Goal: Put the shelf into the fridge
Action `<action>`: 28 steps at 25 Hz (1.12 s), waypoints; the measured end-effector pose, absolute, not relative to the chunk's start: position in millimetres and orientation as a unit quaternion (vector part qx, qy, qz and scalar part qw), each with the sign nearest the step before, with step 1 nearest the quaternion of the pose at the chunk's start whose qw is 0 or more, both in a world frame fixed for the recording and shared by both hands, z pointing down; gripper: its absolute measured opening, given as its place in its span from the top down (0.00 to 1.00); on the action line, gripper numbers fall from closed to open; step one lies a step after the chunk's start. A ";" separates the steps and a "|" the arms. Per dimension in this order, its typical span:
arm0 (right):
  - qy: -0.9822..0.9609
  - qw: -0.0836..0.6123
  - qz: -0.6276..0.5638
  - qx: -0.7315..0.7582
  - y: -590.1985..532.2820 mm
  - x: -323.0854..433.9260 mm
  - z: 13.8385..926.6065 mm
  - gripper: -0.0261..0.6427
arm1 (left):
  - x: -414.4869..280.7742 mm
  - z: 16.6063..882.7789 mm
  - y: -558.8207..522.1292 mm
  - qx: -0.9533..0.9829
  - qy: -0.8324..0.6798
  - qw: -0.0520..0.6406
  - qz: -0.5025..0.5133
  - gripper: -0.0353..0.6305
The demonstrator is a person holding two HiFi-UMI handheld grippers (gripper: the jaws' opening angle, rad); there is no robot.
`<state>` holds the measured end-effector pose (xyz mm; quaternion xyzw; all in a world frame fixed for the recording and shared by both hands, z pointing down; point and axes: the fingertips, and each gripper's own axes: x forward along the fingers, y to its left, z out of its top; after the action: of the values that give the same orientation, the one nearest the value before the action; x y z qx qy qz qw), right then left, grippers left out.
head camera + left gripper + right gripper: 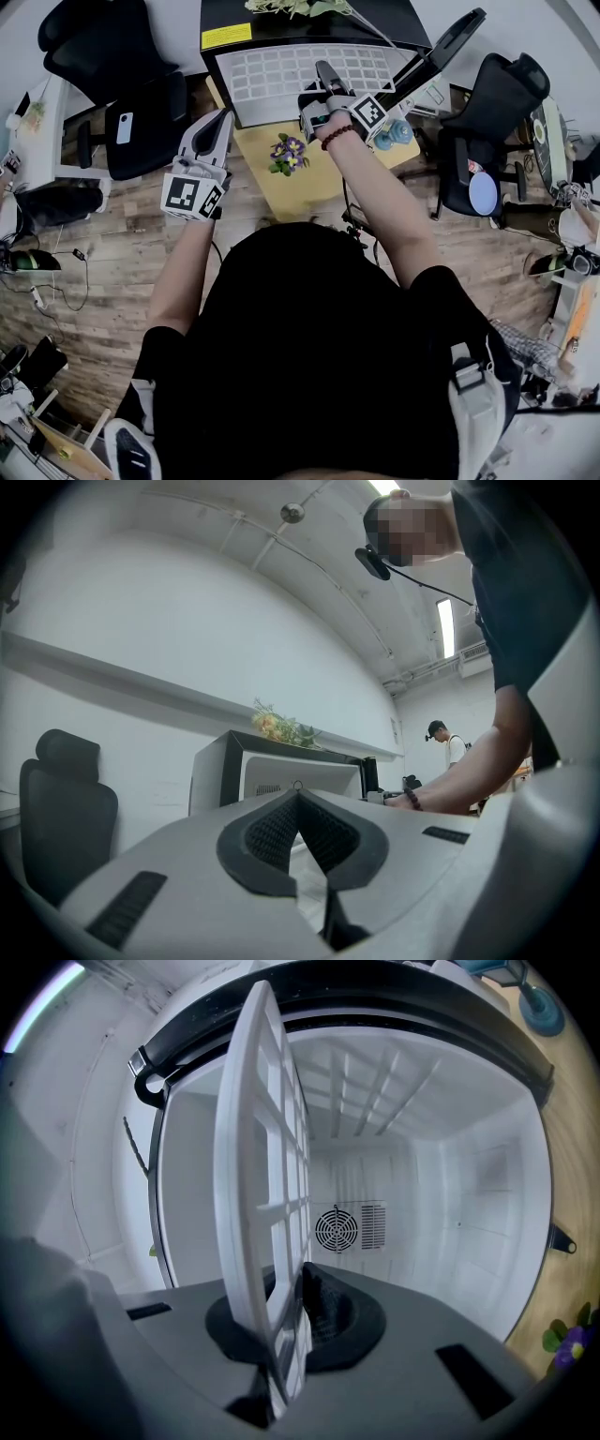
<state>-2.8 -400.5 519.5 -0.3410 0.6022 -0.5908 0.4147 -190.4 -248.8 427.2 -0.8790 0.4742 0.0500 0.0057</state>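
The shelf, a white plastic grid, is in the upper middle of the head view, lying flat at the open front of the fridge. Its near edge is clamped in the right gripper. In the right gripper view the shelf runs up the left centre of the frame on edge. The right gripper has its two dark pads closed on either side of the shelf's bottom rim. Behind the shelf is the fridge's white inside, with a round fan grille on the back wall. I cannot tell how far in the shelf reaches.

The fridge is small and black on top, with a yellow label and a leafy plant on it. Its door stands open towards the upper right.

The left gripper is held left of the shelf, apart from it, above the wooden floor. In the left gripper view its pads meet at the tips with nothing between them, and it points towards the fridge.

Below the fridge in the head view is a low yellow table with a pot of purple flowers. A blue thing stands beside the table's right corner. Black office chairs stand at the upper left and at the right. A second person stands far off at the right of the left gripper view.
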 end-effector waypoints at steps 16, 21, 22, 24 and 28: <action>0.604 0.413 -0.592 -0.338 -420.7 -4.9 522.5 0.90 | -190.6 428.1 -256.4 -0.880 0.474 0.005 0.045 0.92; 0.607 0.411 -0.590 -0.339 -427.6 -4.4 524.1 0.90 | -190.2 427.6 -258.0 -0.879 0.475 0.001 0.045 0.92; 0.609 0.411 -0.587 -0.339 -429.5 -4.3 524.0 0.90 | -190.4 426.9 -258.5 -0.879 0.475 0.002 0.044 0.92; 0.605 0.410 -0.592 -0.339 -430.1 -6.2 521.8 0.90 | -191.0 426.1 -258.1 -0.879 0.476 0.004 0.042 0.92; 0.609 0.411 -0.587 -0.340 -436.2 -3.7 527.4 0.90 | -192.9 428.7 -256.1 -0.876 0.479 0.001 0.044 0.92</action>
<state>-3.7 -436.2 527.4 -0.3403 0.6091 -0.5867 0.4111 -192.9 -256.1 428.7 -0.8765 0.4794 0.0440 0.0007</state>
